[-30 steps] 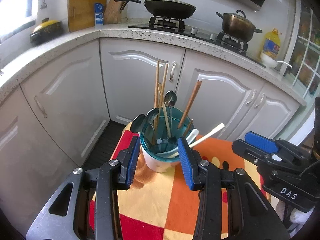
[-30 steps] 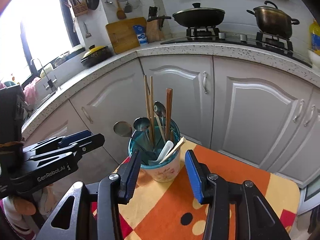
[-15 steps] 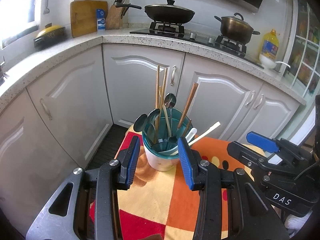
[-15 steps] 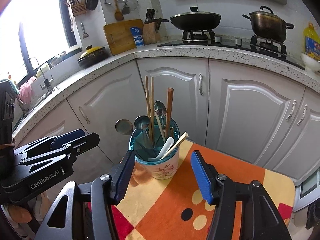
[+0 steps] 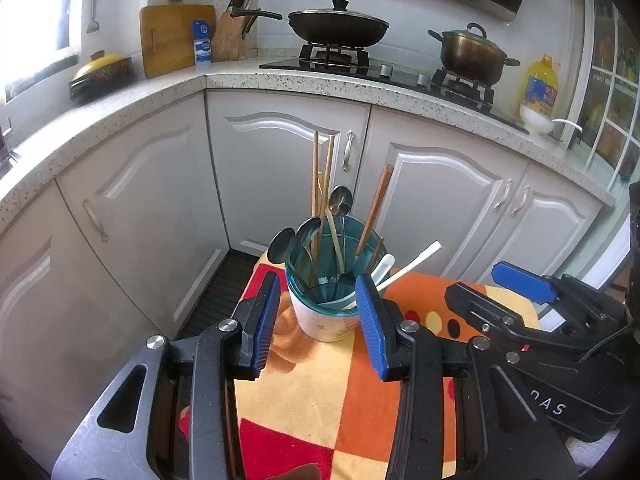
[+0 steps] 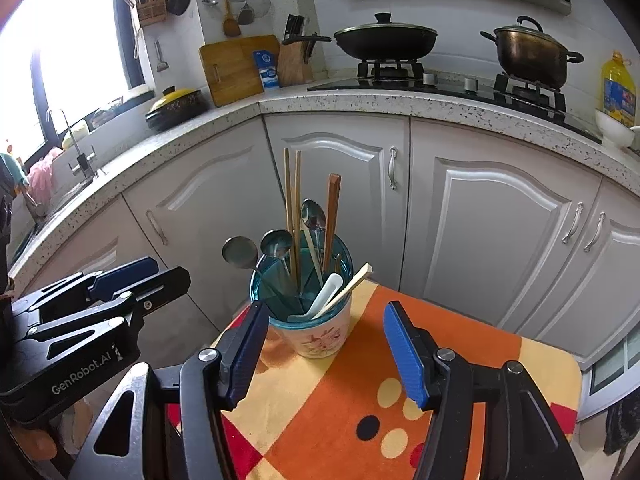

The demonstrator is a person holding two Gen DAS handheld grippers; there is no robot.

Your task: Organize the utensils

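On a small table with an orange, yellow and red cloth [image 6: 420,360] stands a cup [image 6: 310,320] holding chopsticks [image 6: 292,208], metal spoons [image 6: 276,246] and a white spoon [image 6: 326,292]. Both grippers hover near it, holding nothing: the left gripper [image 5: 318,320] has its fingers apart either side of the cup, and the right gripper [image 6: 324,354] is spread wide.

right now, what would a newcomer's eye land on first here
First the utensil cup, crammed with chopsticks and metal spoons, standing on the bright orange patterned cloth. Next the blue-padded left claw and right claw, both open and empty on the near side of the cup. Behind, a black wok sits on the stove.
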